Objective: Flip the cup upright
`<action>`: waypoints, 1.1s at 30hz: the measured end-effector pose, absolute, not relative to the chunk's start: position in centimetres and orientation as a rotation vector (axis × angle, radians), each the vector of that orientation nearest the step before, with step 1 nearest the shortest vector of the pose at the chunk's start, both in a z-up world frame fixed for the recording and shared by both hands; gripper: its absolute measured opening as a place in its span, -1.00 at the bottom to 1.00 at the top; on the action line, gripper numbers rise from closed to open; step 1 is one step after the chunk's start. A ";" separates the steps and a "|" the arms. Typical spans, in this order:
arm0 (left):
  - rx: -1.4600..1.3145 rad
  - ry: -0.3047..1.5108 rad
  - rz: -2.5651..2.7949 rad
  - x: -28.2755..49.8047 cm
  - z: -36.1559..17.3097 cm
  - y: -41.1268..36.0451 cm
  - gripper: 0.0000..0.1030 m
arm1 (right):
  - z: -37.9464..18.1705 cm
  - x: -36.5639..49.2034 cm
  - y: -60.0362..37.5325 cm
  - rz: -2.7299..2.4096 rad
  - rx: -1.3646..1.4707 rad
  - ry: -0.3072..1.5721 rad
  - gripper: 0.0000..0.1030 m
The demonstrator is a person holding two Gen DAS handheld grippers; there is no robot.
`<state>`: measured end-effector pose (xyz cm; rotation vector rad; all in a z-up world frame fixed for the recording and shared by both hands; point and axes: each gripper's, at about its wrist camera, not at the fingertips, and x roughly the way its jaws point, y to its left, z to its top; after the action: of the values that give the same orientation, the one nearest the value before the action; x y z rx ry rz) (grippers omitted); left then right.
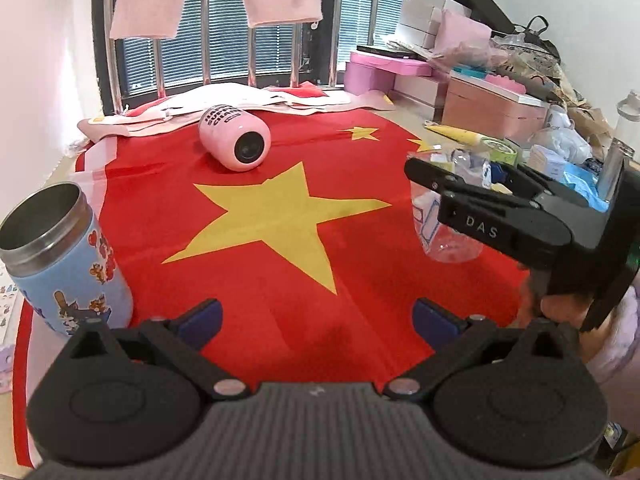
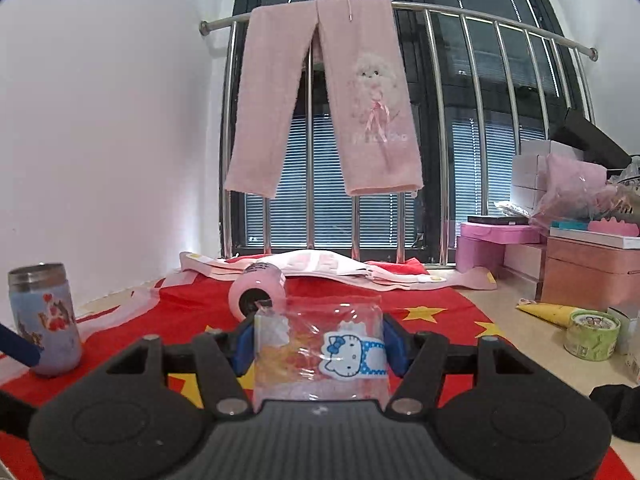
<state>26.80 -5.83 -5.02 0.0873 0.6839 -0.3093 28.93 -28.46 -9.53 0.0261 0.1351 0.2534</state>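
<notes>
A clear plastic cup with a Hello Kitty sticker [image 2: 320,344] sits between the blue pads of my right gripper [image 2: 318,346], which is shut on it; the cup stands upright just above the red flag cloth [image 1: 280,280]. In the left wrist view the same cup [image 1: 444,224] shows at right, held by the right gripper [image 1: 448,184]. My left gripper [image 1: 316,316] is open and empty over the cloth. A pink cup [image 1: 234,138] lies on its side at the far end, its mouth facing me; it also shows in the right wrist view [image 2: 258,290].
A blue cartoon tumbler [image 1: 60,256] stands upright at the left edge, also seen in the right wrist view [image 2: 44,320]. Pink boxes [image 1: 492,104], bags and a green tape roll [image 2: 592,334] crowd the right side. Folded pink-white cloth [image 1: 160,114] lies at the back by the railing.
</notes>
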 end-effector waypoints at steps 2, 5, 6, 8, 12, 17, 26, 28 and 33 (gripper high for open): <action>0.084 0.683 -0.292 26.9 -5.3 -6.0 1.00 | -10.0 29.1 -28.7 0.254 0.036 0.148 0.19; 0.078 0.676 -0.279 26.9 -5.6 -5.9 1.00 | -10.8 28.4 -28.9 0.260 0.021 0.157 0.23; 0.078 0.673 -0.274 26.8 -5.6 -5.9 1.00 | -11.0 28.1 -28.9 0.263 0.016 0.142 0.24; 0.071 0.658 -0.278 26.6 -5.6 -6.0 1.00 | -11.4 27.3 -28.9 0.265 -0.005 0.126 0.32; 0.080 0.610 -0.265 25.5 -5.1 -6.3 1.00 | -11.9 26.4 -29.1 0.261 0.002 0.119 0.70; 0.082 0.557 -0.245 23.1 -3.9 -6.4 1.00 | -10.8 24.8 -29.9 0.256 0.037 0.085 0.91; -0.011 0.345 -0.195 13.9 -1.0 -5.1 1.00 | -5.2 14.9 -29.8 0.274 0.074 0.096 1.00; -0.036 0.298 -0.182 11.3 -0.5 -4.7 1.00 | -3.9 11.5 -29.4 0.271 0.087 0.106 1.00; -0.021 0.213 -0.130 4.9 0.0 -4.6 1.00 | -1.9 4.8 -28.4 0.251 0.092 0.115 1.00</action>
<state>4.94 -4.64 -0.01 -0.0211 0.2125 -0.1296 4.84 -28.40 -1.92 0.0923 0.1148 0.2506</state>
